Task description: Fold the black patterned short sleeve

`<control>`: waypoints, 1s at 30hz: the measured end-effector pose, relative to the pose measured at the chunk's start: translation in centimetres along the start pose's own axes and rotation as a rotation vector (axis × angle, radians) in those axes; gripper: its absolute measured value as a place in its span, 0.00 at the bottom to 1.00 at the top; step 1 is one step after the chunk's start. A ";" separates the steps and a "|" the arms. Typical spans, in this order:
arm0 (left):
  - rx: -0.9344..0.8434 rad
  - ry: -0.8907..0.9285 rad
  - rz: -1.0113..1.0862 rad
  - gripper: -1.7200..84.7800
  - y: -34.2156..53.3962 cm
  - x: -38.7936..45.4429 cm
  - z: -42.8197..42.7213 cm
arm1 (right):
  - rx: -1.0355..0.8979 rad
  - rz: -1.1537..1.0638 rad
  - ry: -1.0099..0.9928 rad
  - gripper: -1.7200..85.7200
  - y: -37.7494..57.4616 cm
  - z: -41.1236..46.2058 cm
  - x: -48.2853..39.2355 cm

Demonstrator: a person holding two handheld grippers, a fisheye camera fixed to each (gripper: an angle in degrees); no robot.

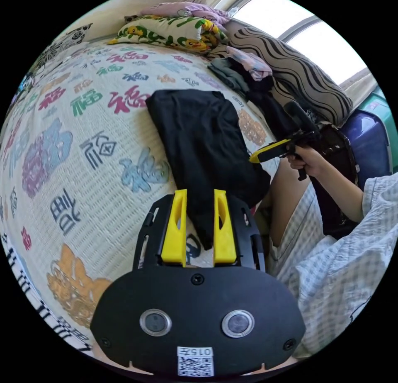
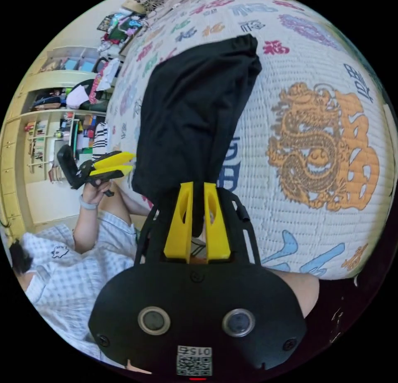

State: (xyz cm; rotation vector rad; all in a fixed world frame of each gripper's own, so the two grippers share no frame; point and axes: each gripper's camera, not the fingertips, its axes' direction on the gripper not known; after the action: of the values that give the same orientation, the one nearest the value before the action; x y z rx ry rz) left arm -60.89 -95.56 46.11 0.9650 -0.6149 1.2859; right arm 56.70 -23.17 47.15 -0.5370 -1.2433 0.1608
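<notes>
**Black shirt on the mat, one corner in the right gripper**

Shirt (image 1: 207,150): black, laid on a woven mat (image 1: 74,150) printed with coloured characters. It lies bunched lengthwise, a long dark strip with soft creases. No pattern can be made out on the cloth from here.

Left gripper (image 1: 200,200): yellow jaws parted, with a clear gap between them. A narrow tail of the shirt runs into that gap. Whether either jaw touches the cloth I cannot tell; it does not look pinched. In the right gripper view the same tool (image 2: 132,161) is held in the person's hand (image 2: 93,192) just beside the shirt's edge, jaws nearly together, nothing between them.

Right gripper (image 2: 198,192): jaws drawn close, a fold of the shirt (image 2: 195,105) pressed between them at its near end. The cloth rises from the jaws and spreads away over the mat (image 2: 323,67), beside an orange dragon print (image 2: 323,150). In the left gripper view this tool (image 1: 253,158) reaches the shirt's side edge, gripped by a hand (image 1: 309,161).

Surroundings: pillows (image 1: 174,30) and a striped cushion (image 1: 290,71) at the far end of the mat; a small clothes heap (image 1: 244,74) next to them. Shelves (image 2: 45,125) stand off to one side.
</notes>
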 end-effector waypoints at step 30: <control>0.256 0.255 -0.208 0.14 -4.4 -7.8 -13.7 | 0.301 0.062 -0.366 0.16 10.3 -11.3 6.8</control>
State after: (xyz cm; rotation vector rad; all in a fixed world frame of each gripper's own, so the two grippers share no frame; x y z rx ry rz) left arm -60.08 -87.75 31.80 1.0223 -0.1496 1.2926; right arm 71.17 -14.94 45.67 -0.2906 -1.5245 0.5081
